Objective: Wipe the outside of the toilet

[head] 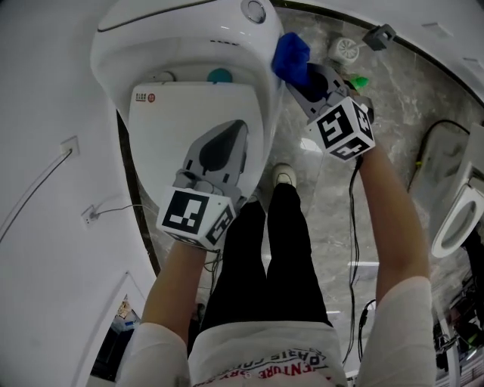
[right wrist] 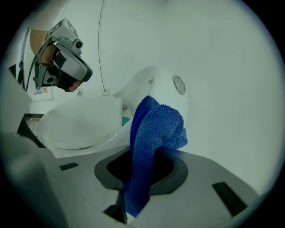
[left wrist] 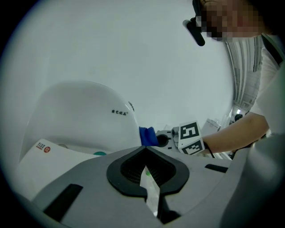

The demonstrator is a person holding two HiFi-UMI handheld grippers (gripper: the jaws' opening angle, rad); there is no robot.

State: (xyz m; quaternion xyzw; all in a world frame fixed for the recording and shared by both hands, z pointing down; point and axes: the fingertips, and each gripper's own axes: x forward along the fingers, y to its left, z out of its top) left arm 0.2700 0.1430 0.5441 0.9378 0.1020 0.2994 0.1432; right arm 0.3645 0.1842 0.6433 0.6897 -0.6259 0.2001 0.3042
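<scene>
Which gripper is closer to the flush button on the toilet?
Right. The right gripper, clamping the blue cloth, sits beside the flush button; the left gripper hovers over the lid.

cloth (head: 290, 54) at right side of toilet (head: 181, 45)

Right flank: we find open grey marble floor (head: 325, 223) beside the white ceramic toilet (head: 151, 45).
Left flank: we find the white wall (head: 45, 91) close, gap narrow.

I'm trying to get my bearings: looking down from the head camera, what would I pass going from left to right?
Wall plate → left gripper over the toilet → blue cloth, held in the right gripper → second white fixture at the right edge.
</scene>
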